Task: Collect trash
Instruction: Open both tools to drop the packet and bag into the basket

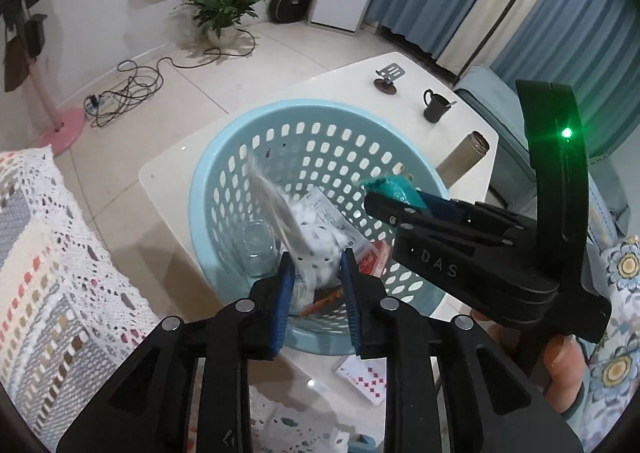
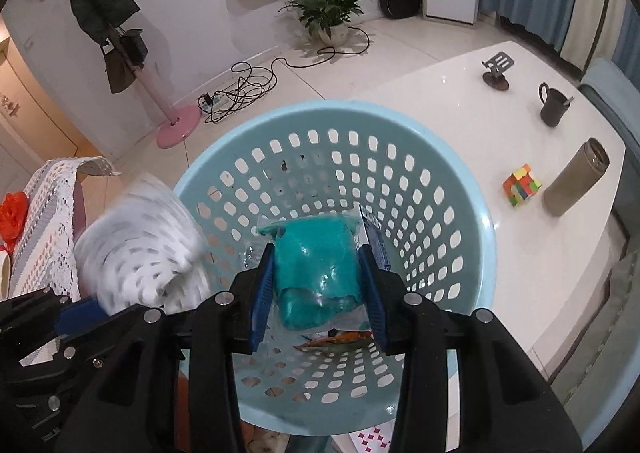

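Observation:
A light blue perforated basket (image 1: 256,113) (image 2: 320,109) stands on the white table (image 1: 400,65). Over it my left gripper (image 1: 317,253) is open, and a blurred white foam net (image 1: 312,249) (image 2: 140,245) hangs loose between its blue pads. My right gripper (image 2: 316,249) is shut on a crumpled teal wrapper (image 2: 316,265) above the basket's middle. In the left wrist view that right gripper (image 1: 378,201) reaches in from the right with the teal wrapper (image 1: 386,187) at its tip. A clear cup (image 1: 256,249), red packet (image 1: 372,257) and orange wrapper (image 1: 320,305) lie in the basket.
On the table behind the basket stand a black mug (image 2: 554,107), a lying thermos (image 2: 576,177), a colour cube (image 2: 522,185) and a phone stand (image 2: 498,71). Playing cards (image 1: 364,377) lie by the near rim. A crochet-covered sofa (image 1: 48,253) is at left. A hand (image 1: 560,365) holds the right gripper.

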Available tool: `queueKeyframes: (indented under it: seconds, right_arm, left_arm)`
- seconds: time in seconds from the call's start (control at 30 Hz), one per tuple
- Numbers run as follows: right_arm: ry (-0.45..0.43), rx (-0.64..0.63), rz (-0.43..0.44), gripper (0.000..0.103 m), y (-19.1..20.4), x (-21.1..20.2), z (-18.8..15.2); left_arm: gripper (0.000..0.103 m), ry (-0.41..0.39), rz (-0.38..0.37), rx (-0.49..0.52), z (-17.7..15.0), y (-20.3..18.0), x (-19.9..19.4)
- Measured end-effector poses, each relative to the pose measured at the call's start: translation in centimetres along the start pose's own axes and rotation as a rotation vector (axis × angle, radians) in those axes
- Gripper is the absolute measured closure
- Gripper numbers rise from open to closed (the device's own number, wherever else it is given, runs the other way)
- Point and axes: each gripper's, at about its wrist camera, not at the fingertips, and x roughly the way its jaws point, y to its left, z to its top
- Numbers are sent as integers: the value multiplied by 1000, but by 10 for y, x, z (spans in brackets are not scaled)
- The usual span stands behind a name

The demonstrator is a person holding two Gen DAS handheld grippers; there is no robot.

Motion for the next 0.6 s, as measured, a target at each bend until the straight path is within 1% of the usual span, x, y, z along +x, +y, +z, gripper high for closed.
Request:
queueKeyframes:
  seconds: [0.03, 0.07, 0.1, 0.17, 0.23, 0.47, 0.6]
  right_arm:
    - [4, 6, 2, 64, -1, 0, 0]
    - [6, 12, 5, 59, -2, 0, 0]
    - [4, 18, 10, 54, -3, -1, 0]
    - [-3, 24, 8, 52, -5, -4, -1]
    - [-3, 32, 12, 52, -6, -5, -1]
    - [-8, 25, 18, 52, -1, -13, -3]
    - [-30, -9, 23, 52, 14, -24, -3]
  left_arm:
    - [75, 0, -3, 3, 1, -2, 1]
    - [69, -1, -4, 3, 1, -5, 2]
    - [66, -5, -5, 2, 2, -6, 1]
    - [57, -22, -4, 4, 3, -6, -5]
    - [54, -33, -3, 8, 5, -8, -8]
    - [53, -69, -2, -13, 0, 0, -26]
    - [53, -97, -4, -40, -4, 9, -41]
